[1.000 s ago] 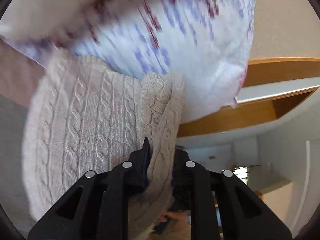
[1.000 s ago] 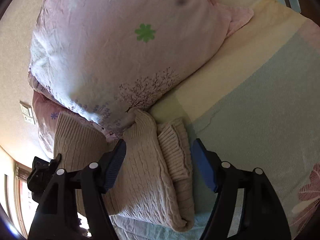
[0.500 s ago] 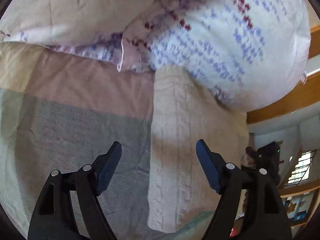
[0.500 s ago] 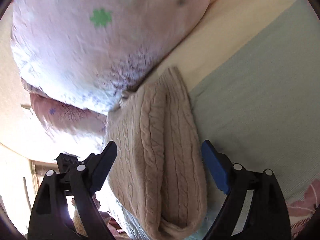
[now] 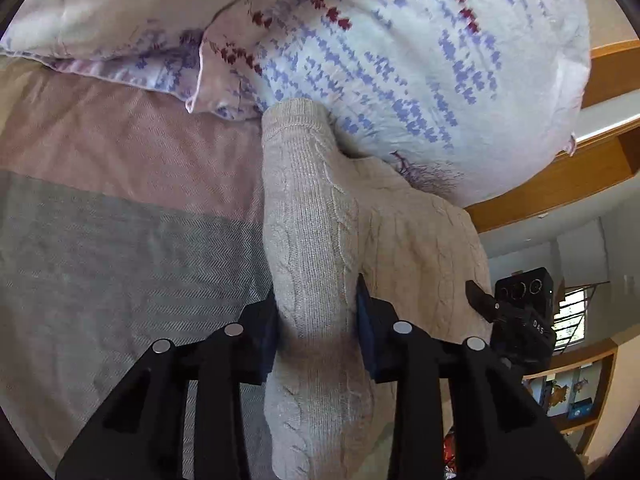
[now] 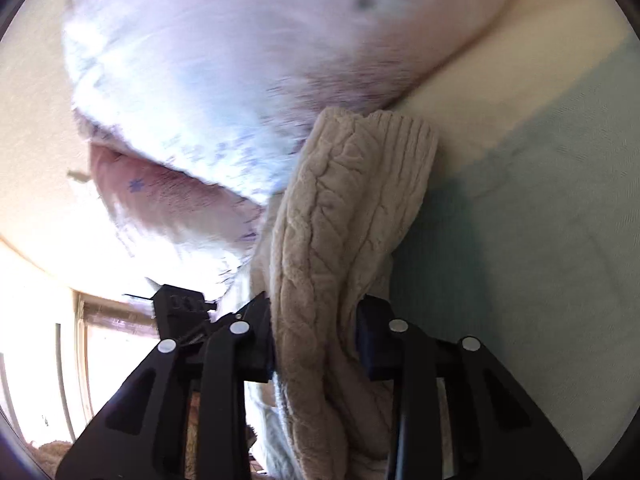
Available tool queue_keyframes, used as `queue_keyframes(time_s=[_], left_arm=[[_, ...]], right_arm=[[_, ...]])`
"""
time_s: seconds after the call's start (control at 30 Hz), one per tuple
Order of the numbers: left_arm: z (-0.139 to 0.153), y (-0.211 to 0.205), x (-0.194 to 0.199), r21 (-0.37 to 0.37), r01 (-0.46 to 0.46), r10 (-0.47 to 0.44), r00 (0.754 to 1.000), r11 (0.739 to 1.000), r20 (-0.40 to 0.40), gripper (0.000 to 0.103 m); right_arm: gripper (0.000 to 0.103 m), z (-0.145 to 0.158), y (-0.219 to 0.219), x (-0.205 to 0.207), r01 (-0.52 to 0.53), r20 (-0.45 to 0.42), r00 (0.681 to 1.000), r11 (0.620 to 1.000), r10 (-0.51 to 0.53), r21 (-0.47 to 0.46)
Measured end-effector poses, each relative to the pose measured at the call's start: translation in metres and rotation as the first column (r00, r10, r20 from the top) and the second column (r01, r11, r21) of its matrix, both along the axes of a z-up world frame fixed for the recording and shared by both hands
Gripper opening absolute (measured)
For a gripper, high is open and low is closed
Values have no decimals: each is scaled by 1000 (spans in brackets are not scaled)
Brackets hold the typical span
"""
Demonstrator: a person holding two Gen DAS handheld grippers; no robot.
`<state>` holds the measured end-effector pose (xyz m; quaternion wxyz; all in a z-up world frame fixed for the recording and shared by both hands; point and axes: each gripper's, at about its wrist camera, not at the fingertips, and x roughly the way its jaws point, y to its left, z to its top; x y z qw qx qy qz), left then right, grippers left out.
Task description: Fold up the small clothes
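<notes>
Left gripper: jaws narrowed onto a thick fold of the beige cable-knit sweater, which lies on the striped bedspread with its far end pressed against the patterned pillow. Right gripper: likewise clamped on a bunched fold of the sweater's opposite edge. Judgement: gripping both ends lets the folded bundle move as one piece without unfolding.

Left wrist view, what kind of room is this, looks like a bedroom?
Most likely a bedroom: a striped bedspread, a plump floral pillow against a wooden headboard, and a cable-knit sweater gripped by the left gripper.
</notes>
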<state>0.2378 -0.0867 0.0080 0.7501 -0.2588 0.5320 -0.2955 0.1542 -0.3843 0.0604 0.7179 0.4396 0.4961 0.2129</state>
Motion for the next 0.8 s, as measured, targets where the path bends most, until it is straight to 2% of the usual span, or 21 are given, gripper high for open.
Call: queue_keyframes(time_s=[0.1, 0.13, 0.17, 0.2, 0.23, 0.27, 0.3, 0.33, 0.4, 0.43, 0.47, 0.53, 0.57, 0.6, 0.63, 0.67, 0.7, 0.73, 0.77, 0.8], left_arm=[[25, 44, -13, -25, -59, 61, 994, 998, 86, 33], [29, 58, -13, -5, -83, 83, 992, 997, 96, 36], [32, 72, -12, 54, -104, 98, 989, 993, 109, 43], [31, 78, -8, 150, -134, 114, 985, 980, 132, 44], [33, 92, -8, 248, -167, 131, 979, 954, 155, 44], [31, 99, -3, 333, -193, 146, 976, 923, 163, 44], [30, 109, -4, 384, -208, 155, 974, 900, 164, 44], [34, 115, -8, 389, -226, 169, 970, 893, 175, 44], [44, 127, -24, 374, -255, 182, 959, 892, 220, 58], [49, 128, -33, 394, -272, 183, 951, 878, 247, 71], [53, 124, -45, 421, -285, 176, 944, 861, 279, 75], [58, 110, -63, 461, -286, 154, 941, 840, 303, 78], [54, 108, -72, 470, -281, 149, 943, 837, 299, 83], [51, 107, -80, 472, -269, 143, 948, 839, 285, 86], [49, 103, -86, 477, -262, 142, 952, 839, 272, 93], [41, 97, -91, 484, -258, 142, 954, 836, 264, 96], [37, 89, -98, 494, -248, 135, 958, 833, 253, 96], [34, 85, -105, 510, -236, 128, 963, 827, 237, 96], [32, 85, -110, 526, -229, 122, 965, 819, 230, 96], [29, 82, -115, 545, -231, 119, 965, 806, 232, 98]], right_arm=[[28, 12, 33, 5, -77, 53, 996, 995, 74, 57], [28, 12, 41, 8, -87, 58, 995, 994, 84, 61], [28, 8, 51, 15, -96, 50, 994, 995, 95, 19], [28, 1, 60, 23, -99, 17, 995, 992, 100, -77], [28, -6, 68, 29, -103, -28, 995, 975, 99, -197], [28, -10, 76, 35, -101, -81, 994, 928, 76, -360], [27, -5, 79, 36, -78, -81, 996, 905, 49, -417], [28, 4, 80, 32, -40, -32, 999, 926, 30, -375], [37, 34, 80, 15, -6, 111, 993, 972, 33, -233], [60, 42, 84, 9, -38, 143, 988, 981, 66, -191], [75, 47, 94, 3, -99, 156, 980, 984, 122, -150], [75, 41, 121, -6, -222, 128, 962, 965, 240, -140], [74, 33, 135, -6, -239, 92, 962, 955, 258, -176], [74, 19, 142, -5, -234, 31, 968, 944, 248, -233], [71, 2, 147, -1, -222, -43, 975, 933, 219, -283], [62, -15, 146, 5, -190, -85, 981, 942, 173, -276], [59, -16, 140, 4, -134, -68, 990, 957, 120, -257], [53, -13, 137, 1, -116, -87, 992, 956, 96, -268], [55, -5, 138, -2, -120, -92, 991, 948, 97, -295], [60, 7, 139, -9, -121, -60, 992, 930, 107, -347]])
